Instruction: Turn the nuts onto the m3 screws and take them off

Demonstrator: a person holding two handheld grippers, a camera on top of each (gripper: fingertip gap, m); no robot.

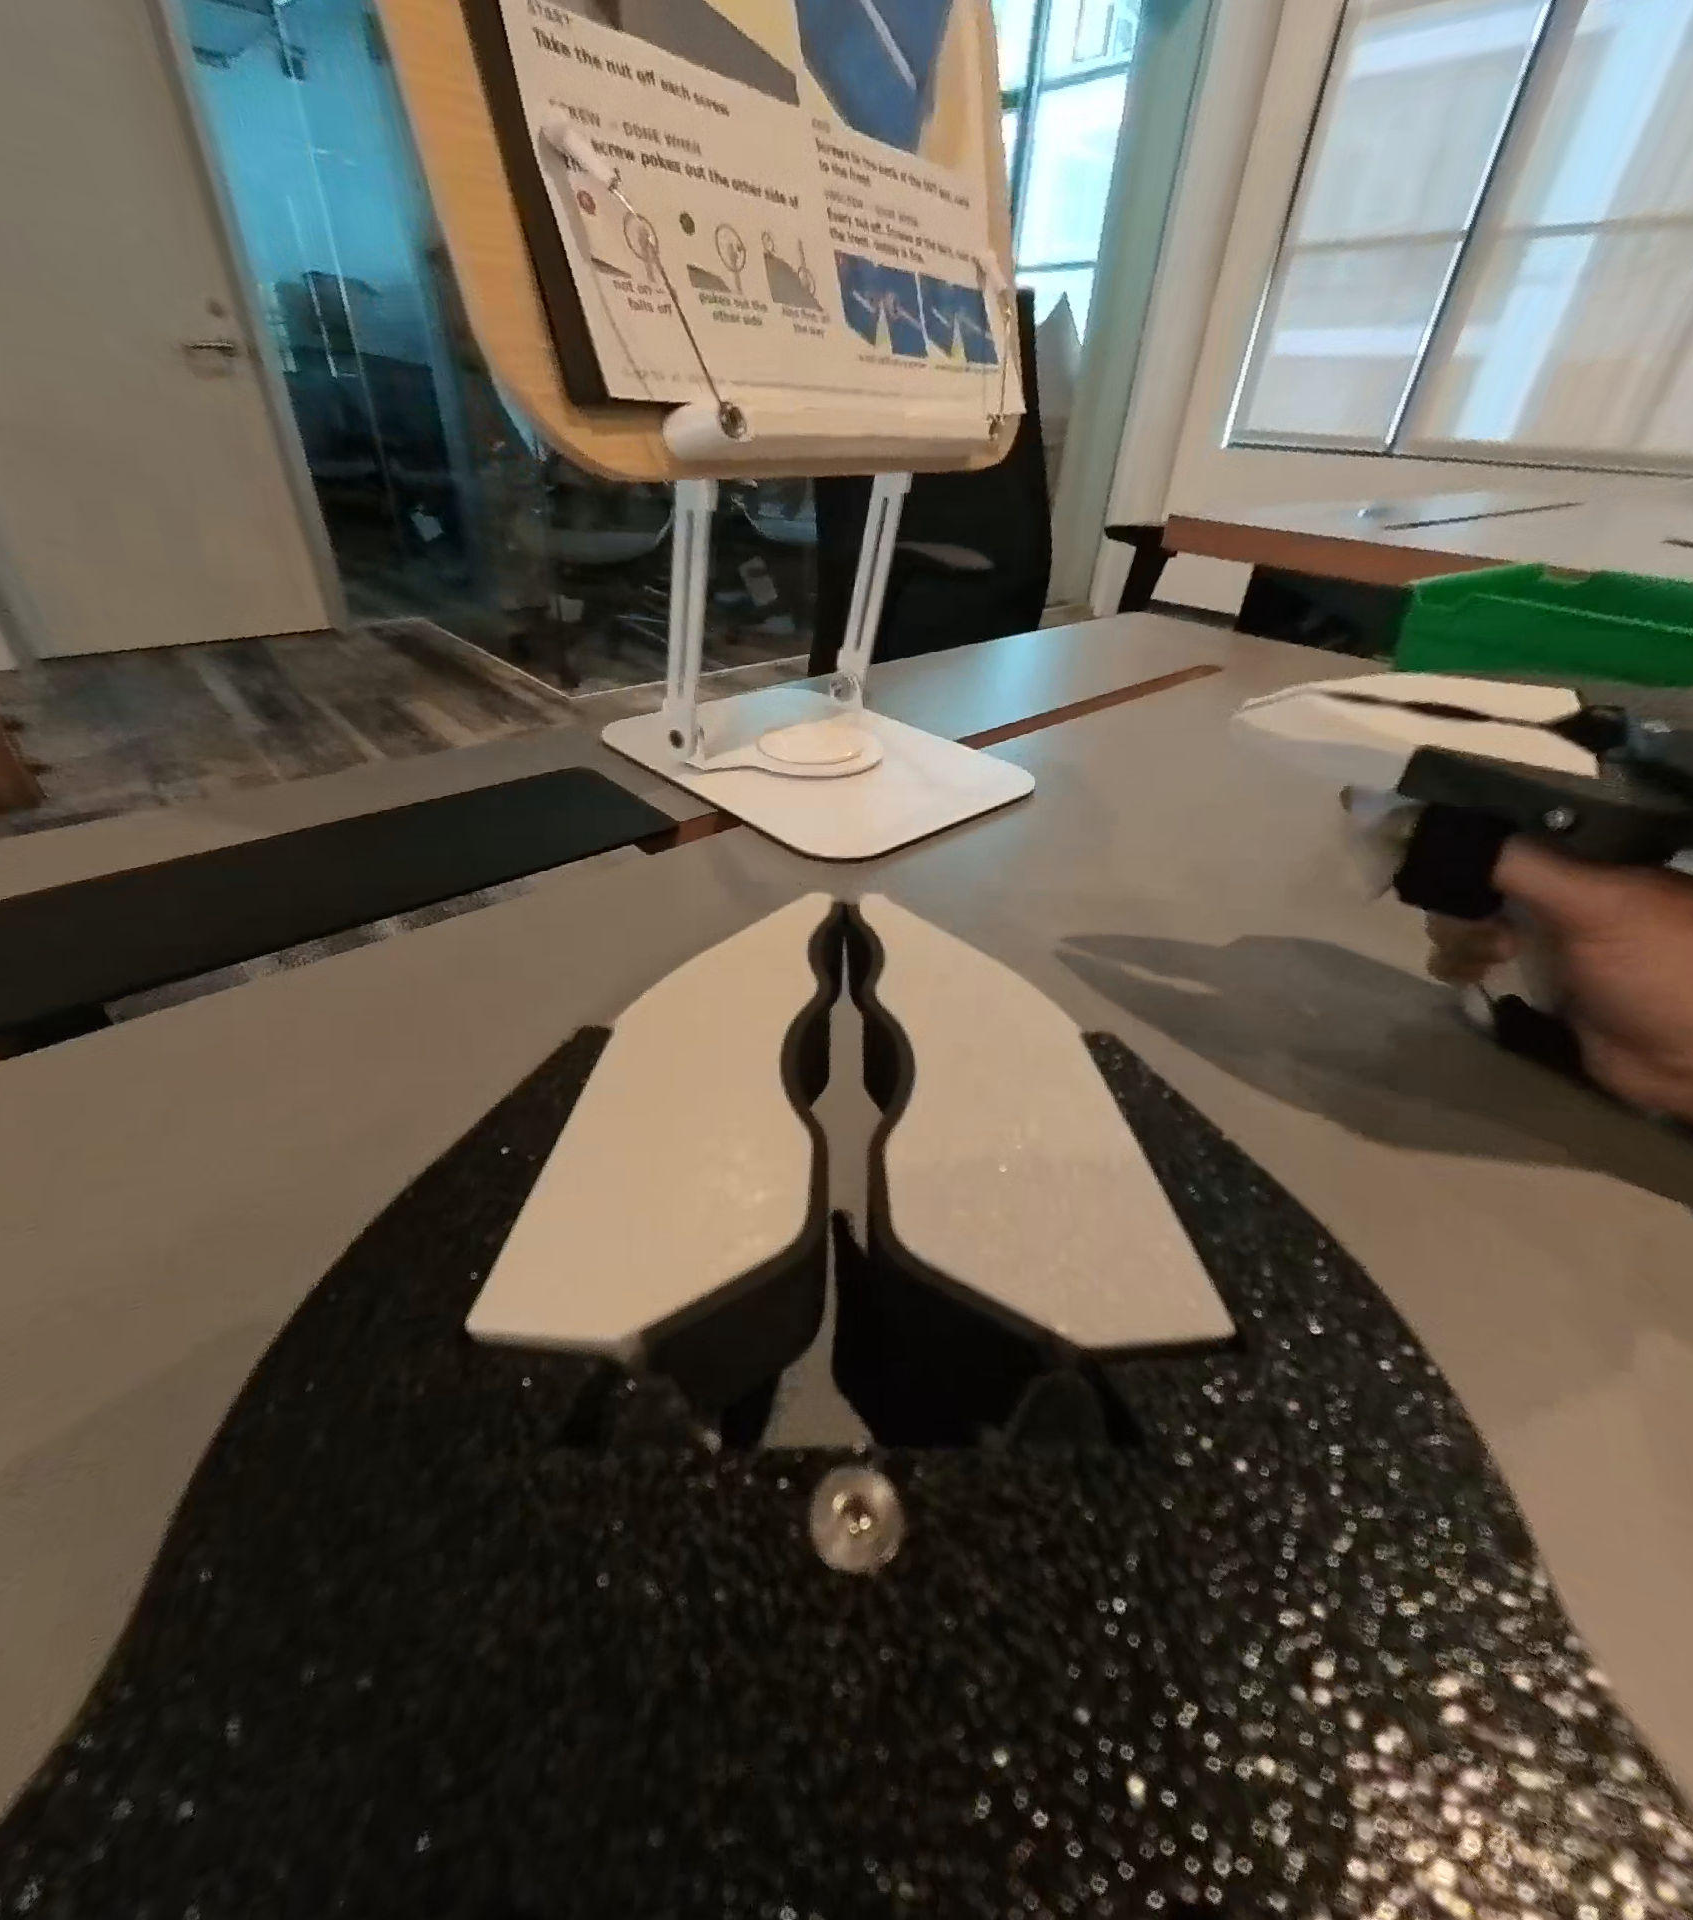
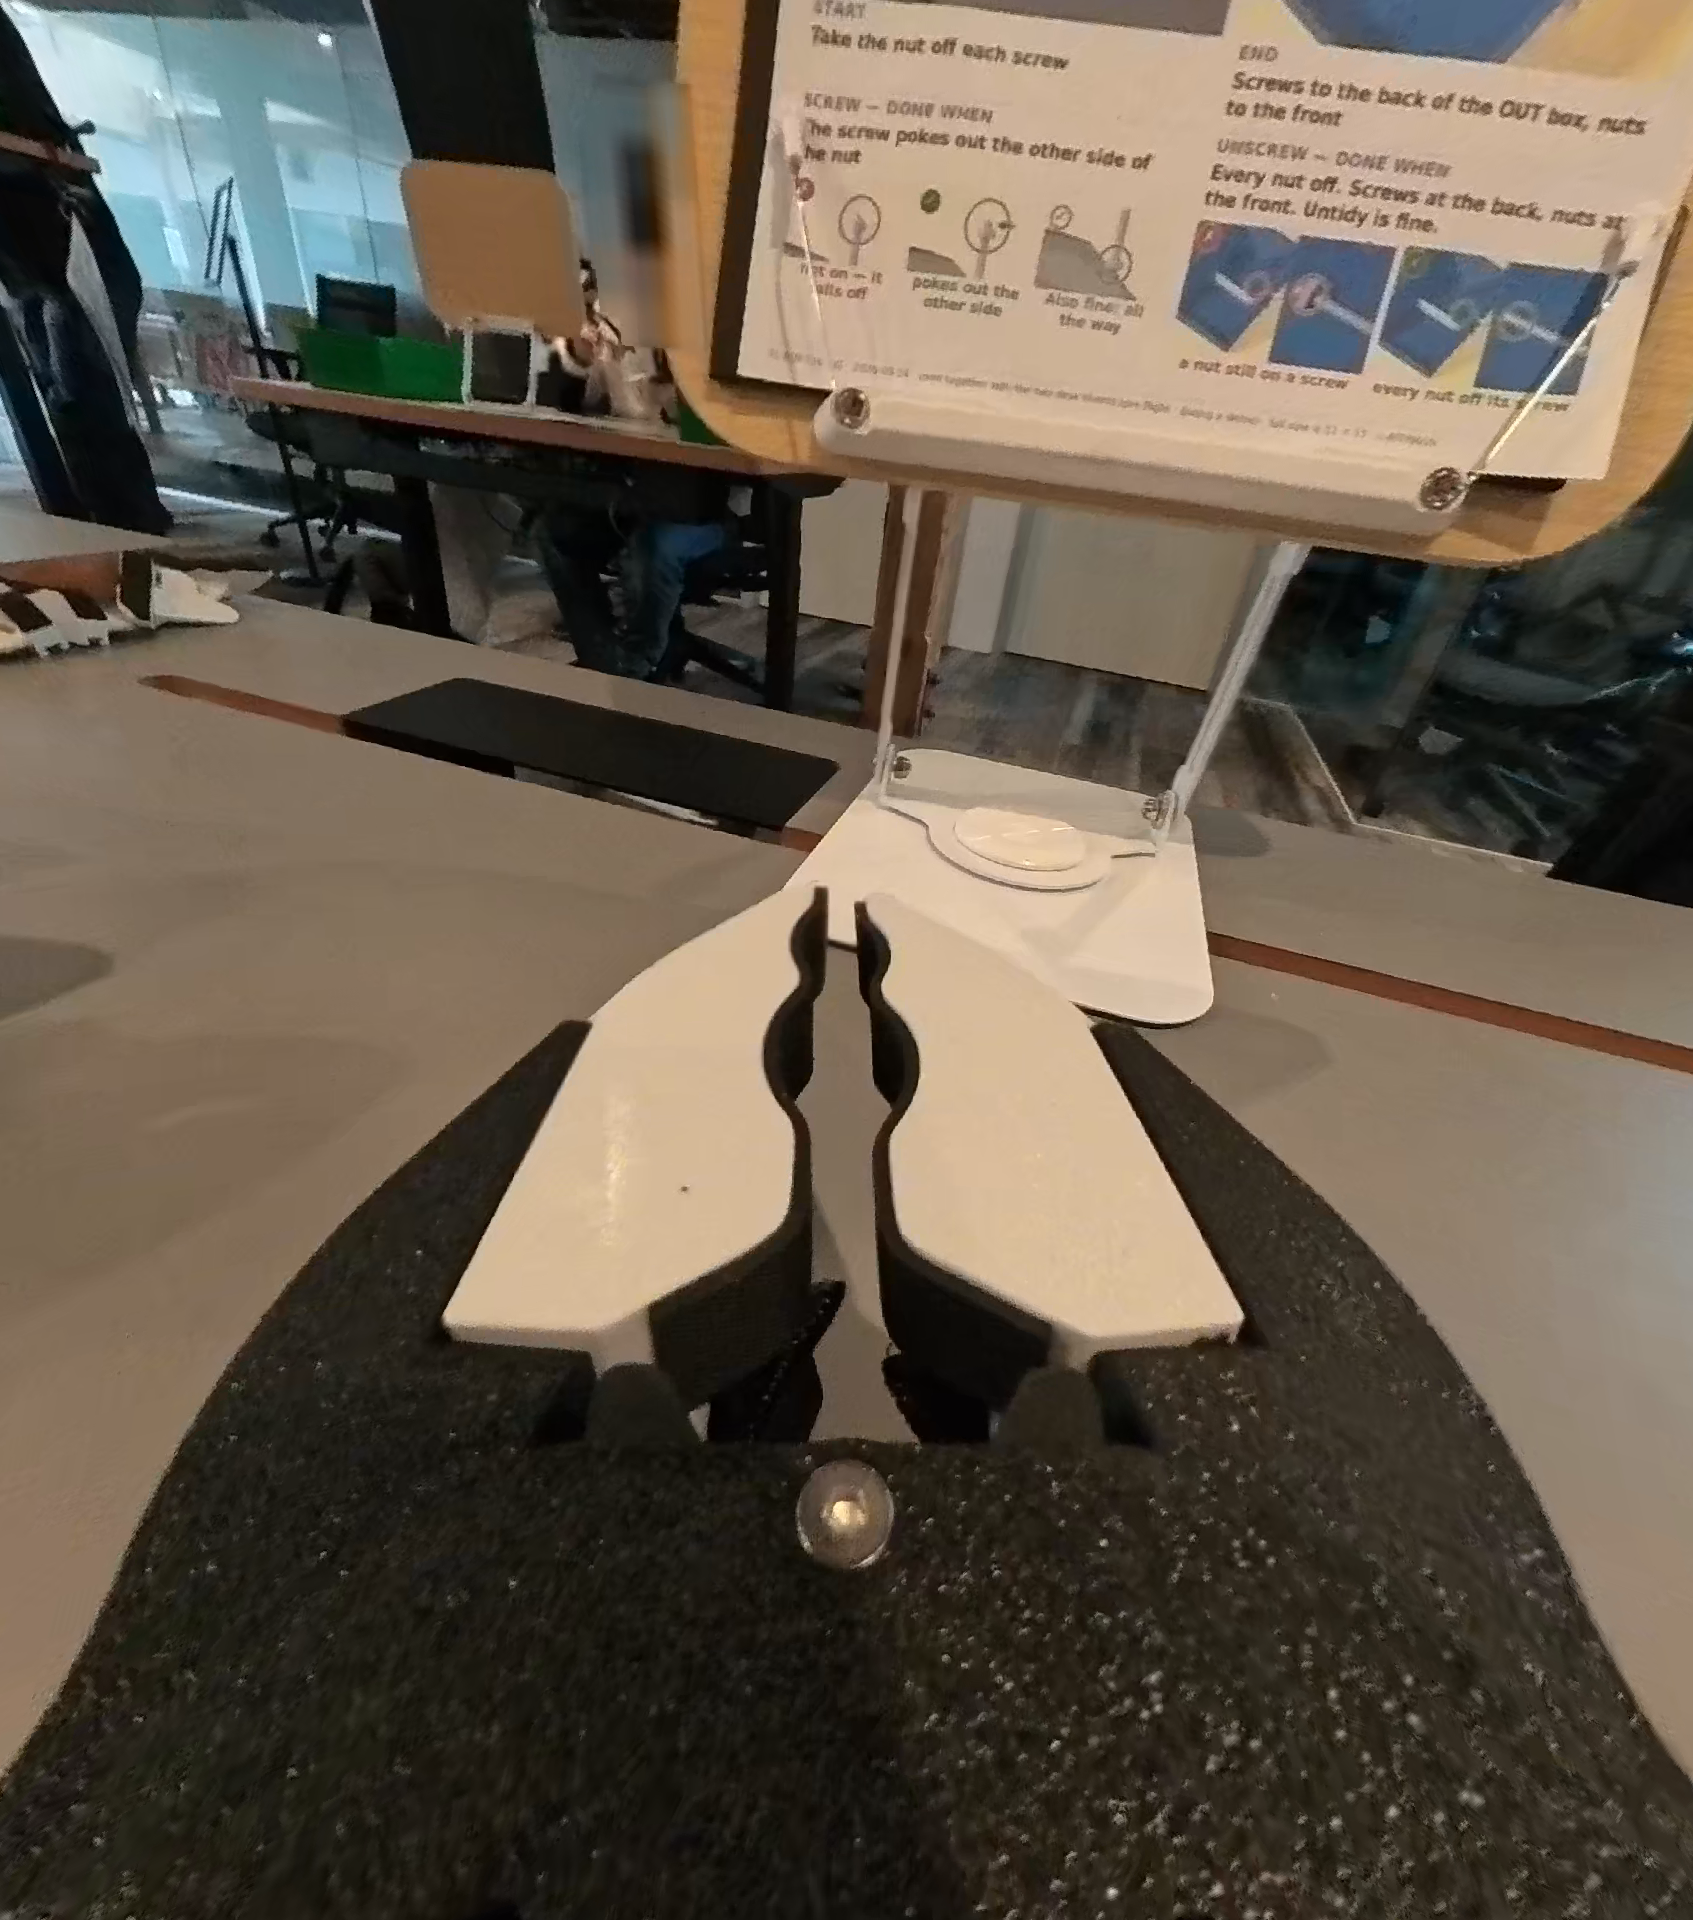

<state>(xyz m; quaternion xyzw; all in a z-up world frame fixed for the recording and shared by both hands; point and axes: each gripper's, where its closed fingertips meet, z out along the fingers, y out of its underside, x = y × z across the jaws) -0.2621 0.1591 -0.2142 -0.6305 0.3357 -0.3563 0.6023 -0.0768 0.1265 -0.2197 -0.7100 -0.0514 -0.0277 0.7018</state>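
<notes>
No nuts or screws show in either view. My left gripper (image 1: pixel 850 914) hovers low over the grey table (image 1: pixel 198 1195), its white fingers closed tip to tip on nothing, pointing at the base of a document stand. My right gripper (image 2: pixel 842 906) points at the same stand from the other side, with only a thin slit between its fingertips and nothing between them. In the left wrist view the right gripper (image 1: pixel 1247 717) appears at the right, held by a hand (image 1: pixel 1652 997) just above the table.
A wooden board with a printed sheet stands on a white base (image 1: pixel 883 810) (image 2: pixel 1112 956) at the table's middle seam. A black pad (image 1: pixel 302 894) (image 2: pixel 593 748) lies left of it. A green bin (image 1: pixel 1600 623) sits far right. Another desk with a seated person (image 2: pixel 634 540) lies beyond. The gap from one gripper's tips to the other's is roughly 20 centimeters.
</notes>
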